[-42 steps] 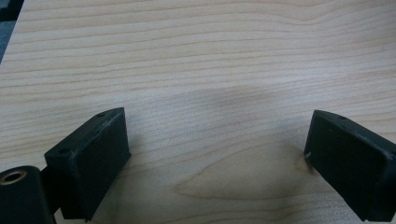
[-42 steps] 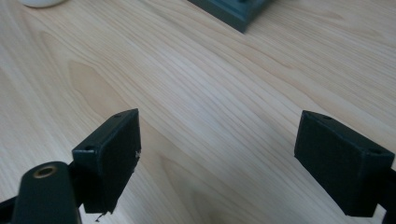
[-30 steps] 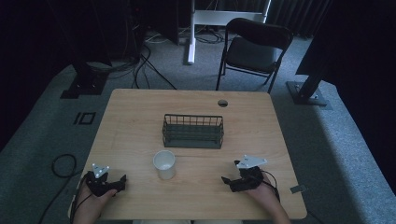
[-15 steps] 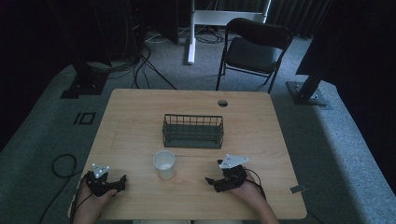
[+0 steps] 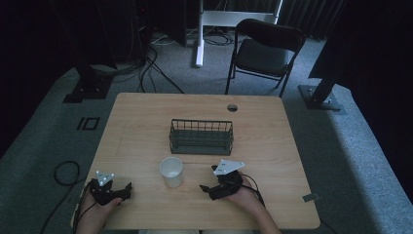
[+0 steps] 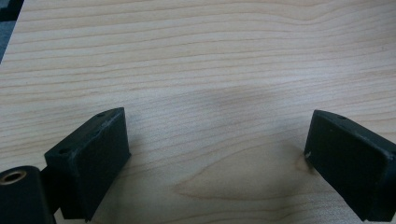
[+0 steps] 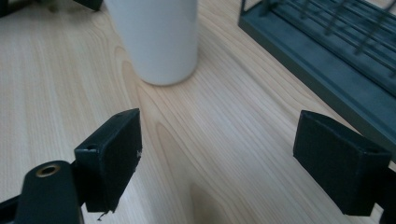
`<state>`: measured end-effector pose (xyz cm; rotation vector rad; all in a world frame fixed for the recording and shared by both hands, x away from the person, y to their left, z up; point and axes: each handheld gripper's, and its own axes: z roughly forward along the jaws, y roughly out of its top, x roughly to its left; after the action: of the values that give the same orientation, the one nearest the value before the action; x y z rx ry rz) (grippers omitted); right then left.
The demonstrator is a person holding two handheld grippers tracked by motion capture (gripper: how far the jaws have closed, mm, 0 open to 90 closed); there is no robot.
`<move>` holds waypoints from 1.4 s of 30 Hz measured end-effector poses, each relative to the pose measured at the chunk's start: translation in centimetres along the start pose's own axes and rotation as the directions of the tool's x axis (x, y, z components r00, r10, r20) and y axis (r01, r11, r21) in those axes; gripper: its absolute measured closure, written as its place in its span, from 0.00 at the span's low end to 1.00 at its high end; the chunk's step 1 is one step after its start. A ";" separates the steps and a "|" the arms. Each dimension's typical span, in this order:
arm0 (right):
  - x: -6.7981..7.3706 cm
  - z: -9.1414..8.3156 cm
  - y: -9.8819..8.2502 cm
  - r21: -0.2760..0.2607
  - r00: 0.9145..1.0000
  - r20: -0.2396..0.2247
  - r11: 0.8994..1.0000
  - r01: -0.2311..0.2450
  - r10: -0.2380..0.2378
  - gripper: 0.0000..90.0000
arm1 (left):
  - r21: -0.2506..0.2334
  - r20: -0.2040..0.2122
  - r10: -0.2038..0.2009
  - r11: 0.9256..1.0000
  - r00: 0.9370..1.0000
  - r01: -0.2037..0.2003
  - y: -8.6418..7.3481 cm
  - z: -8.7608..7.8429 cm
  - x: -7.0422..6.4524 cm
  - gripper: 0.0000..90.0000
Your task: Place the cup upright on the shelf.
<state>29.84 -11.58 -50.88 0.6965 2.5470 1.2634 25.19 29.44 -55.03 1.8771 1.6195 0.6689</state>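
1. the white cup [image 5: 171, 171] stands upright on the tabletop [image 5: 146, 122], near the front edge and a little left of its middle.
2. just behind the cup, toward the centre of the tabletop, sits a dark wire basket [image 5: 201, 137]; the 2 are close but apart.
3. a round cable hole [image 5: 232, 107] lies near the back edge, right of centre.
4. beyond the back edge stand a black chair [image 5: 265, 51] and the foot of a white stand [image 5: 199, 46] on the grey carpet.
5. the right gripper [image 5: 208, 183] hovers low near the front edge, just right of the cup, with bare wood between them and nothing in the way.
6. in the right gripper view the cup [image 7: 154, 39] stands ahead and left of the jaw gap, with the basket [image 7: 327, 56] at the right; the right gripper [image 7: 217, 158] has its jaws spread wide and holds nothing.
7. the left gripper [image 5: 127, 189] sits near the front left corner, well apart from the cup; in the left gripper view the left gripper [image 6: 217, 151] is also spread wide over bare wood, gripping nothing.
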 end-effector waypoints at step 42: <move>3.3 6.2 5.6 -0.064 0.995 -0.074 0.996 0.061 -0.066 0.14 | 0.000 0.000 0.000 1.000 1.000 0.000 0.0 0.0 0.0 0.08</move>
<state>31.18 -2.75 -50.14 0.5609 2.5558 1.3659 25.19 29.45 -55.03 1.8773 1.6194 0.6684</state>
